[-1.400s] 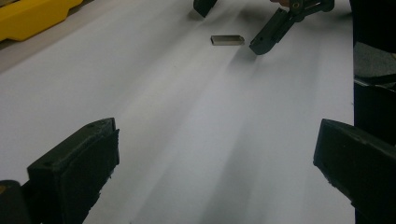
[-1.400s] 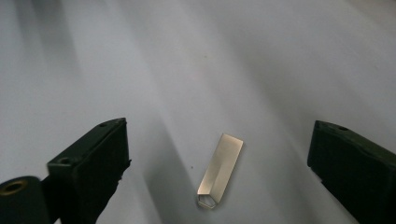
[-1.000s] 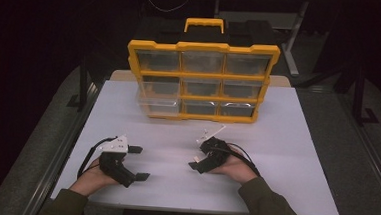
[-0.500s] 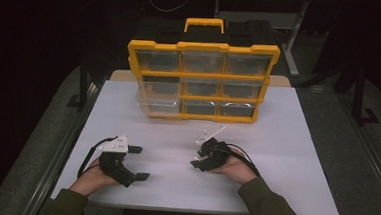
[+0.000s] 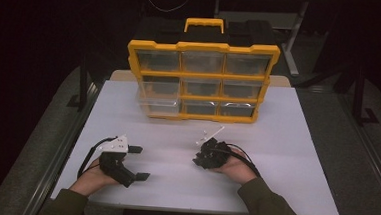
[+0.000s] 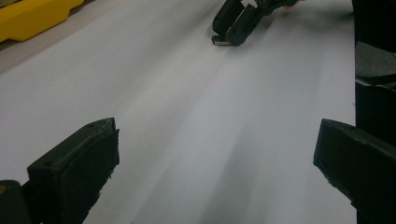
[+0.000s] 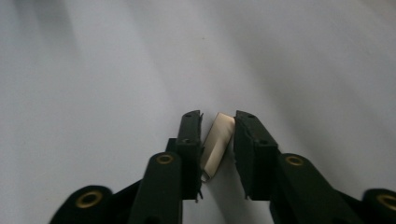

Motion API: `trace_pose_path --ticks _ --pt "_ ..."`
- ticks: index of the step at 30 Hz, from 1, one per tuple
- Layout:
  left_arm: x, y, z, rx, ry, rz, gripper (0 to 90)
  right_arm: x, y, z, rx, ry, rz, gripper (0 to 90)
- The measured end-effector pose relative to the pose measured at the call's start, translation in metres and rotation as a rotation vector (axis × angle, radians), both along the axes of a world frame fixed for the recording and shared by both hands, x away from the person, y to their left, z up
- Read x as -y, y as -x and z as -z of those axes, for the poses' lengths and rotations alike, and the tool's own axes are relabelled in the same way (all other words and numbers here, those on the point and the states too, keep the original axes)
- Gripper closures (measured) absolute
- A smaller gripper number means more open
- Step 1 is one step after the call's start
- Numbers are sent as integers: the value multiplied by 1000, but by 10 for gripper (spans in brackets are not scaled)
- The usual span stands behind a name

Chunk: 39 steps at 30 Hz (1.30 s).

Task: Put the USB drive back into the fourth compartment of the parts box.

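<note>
Resting at the lower left of the high view, the left gripper (image 5: 136, 162) lies on the white table (image 5: 296, 144), held by the person's left hand (image 5: 91, 179); a grey three-cornered plate sits on top of it. Jaws spread wide, nothing between them. In the left gripper view the two black jaws stand at the frame's lower left and lower right with bare white surface between.

Item, upper centre of the high view: a yellow and black organizer case (image 5: 200, 78) standing upright at the far side of the table, yellow carry handle on top, three rows of three clear-fronted drawers. Its lower-left drawer sits slightly forward of the others. A yellow corner of it appears at the upper left of the left gripper view (image 6: 32, 18). Drawer contents cannot be made out.

Item, right of centre in the high view: the right gripper (image 5: 199, 160), in the person's right hand (image 5: 235, 168), well apart from the left gripper and near the front of the case. Seen at the top of the left gripper view (image 6: 229, 35), its tips are down at the table.

Item, centre of the right gripper view: a small flat metal piece (image 7: 217, 142), pale and shiny, standing between the right gripper's jaws. The jaws are nearly together around it; the left jaw touches it, a thin gap shows at the right jaw. What kind of part it is cannot be told.
</note>
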<state>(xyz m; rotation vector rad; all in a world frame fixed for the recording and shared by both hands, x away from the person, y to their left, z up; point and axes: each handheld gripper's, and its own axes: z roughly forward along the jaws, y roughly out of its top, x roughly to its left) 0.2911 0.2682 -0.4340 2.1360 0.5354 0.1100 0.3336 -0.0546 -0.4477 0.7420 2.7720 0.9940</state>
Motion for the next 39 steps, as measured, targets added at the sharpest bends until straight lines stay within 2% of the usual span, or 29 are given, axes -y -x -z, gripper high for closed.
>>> trace_pose_path --ticks 5,15,26,39 --pt "0 0 0 0 0 0 0 -1 0 0 5 11 -3 765" --pt "0 0 0 2 -1 0 0 -2 0 0 17 30 -8 782" --pt "0 0 -1 5 3 -2 0 -1 -2 -2 -9 17 10 783" --pt "0 0 0 6 4 -2 0 6 -3 -16 -4 -26 18 784"
